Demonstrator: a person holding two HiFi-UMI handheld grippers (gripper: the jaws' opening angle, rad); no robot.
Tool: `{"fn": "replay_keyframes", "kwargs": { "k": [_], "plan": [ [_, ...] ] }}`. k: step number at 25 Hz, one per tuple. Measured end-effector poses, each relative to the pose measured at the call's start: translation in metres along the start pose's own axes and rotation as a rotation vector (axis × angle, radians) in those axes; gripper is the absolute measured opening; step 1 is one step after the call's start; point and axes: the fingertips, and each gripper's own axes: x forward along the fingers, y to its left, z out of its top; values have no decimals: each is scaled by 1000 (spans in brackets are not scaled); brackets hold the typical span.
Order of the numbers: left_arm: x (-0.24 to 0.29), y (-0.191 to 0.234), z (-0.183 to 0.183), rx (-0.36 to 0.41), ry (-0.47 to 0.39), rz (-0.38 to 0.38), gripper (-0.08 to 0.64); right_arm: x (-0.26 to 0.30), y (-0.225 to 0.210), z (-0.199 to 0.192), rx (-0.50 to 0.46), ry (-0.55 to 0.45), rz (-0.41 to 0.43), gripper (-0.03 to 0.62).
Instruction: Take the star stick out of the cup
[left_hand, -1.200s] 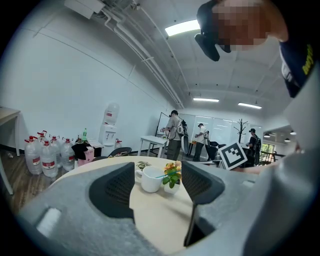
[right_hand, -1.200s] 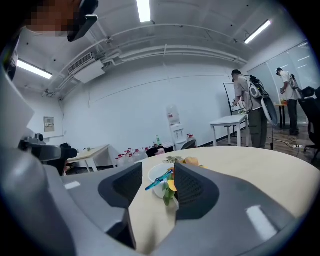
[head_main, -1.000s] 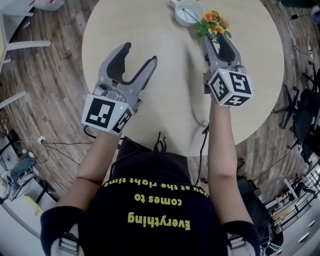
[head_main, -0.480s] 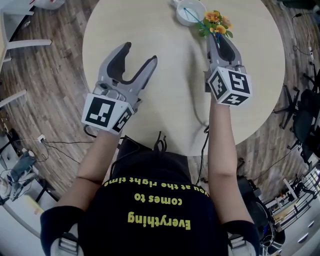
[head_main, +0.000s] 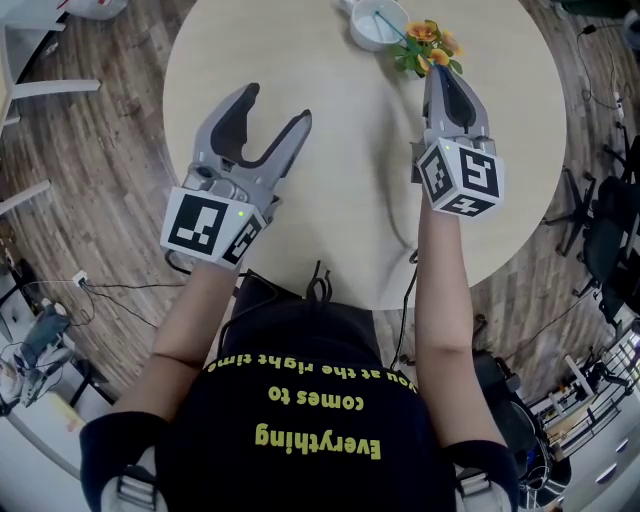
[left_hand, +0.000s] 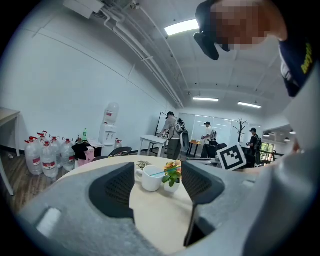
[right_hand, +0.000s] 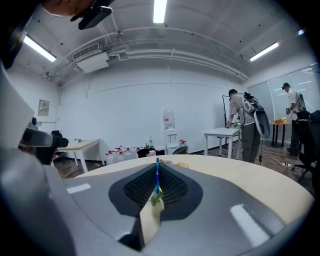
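A thin blue star stick (head_main: 388, 25) leans out of the white cup (head_main: 362, 35) at the table's far edge; I cannot make out its star. My right gripper (head_main: 438, 72) reaches past the small flower pot (head_main: 428, 45), and its jaws are shut on the stick's upper end. In the right gripper view the blue stick (right_hand: 157, 175) stands pinched between the closed pads of that gripper (right_hand: 157, 189). My left gripper (head_main: 277, 104) hovers open and empty over the table's left half. Between its jaws the left gripper view shows the cup (left_hand: 149, 179), stick (left_hand: 159, 173) and flowers (left_hand: 172, 175).
The round beige table (head_main: 340, 180) carries only the cup and flower pot at its far edge. Wooden floor, cables and chair legs surround it. Across the room are people at tables (left_hand: 175, 135), a water dispenser (left_hand: 109, 125) and several water bottles (left_hand: 42, 155).
My right gripper's jaws have closed from wide apart to shut on the stick and edged slightly forward. The left gripper has stayed in place.
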Motion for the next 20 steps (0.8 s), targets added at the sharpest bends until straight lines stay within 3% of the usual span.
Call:
{"fn": "replay_keyframes", "kwargs": {
  "k": [8, 17, 20],
  "plan": [
    [-4, -4, 6, 7, -10, -5, 293, -13, 2, 12, -7, -23, -3, 28],
    [-23, -15, 17, 25, -44, -22, 293, -52, 22, 43, -22, -117, 22, 28],
    [-29, -18, 22, 29, -60, -31, 264, -65, 28, 51, -36, -139, 19, 28]
  ]
}}
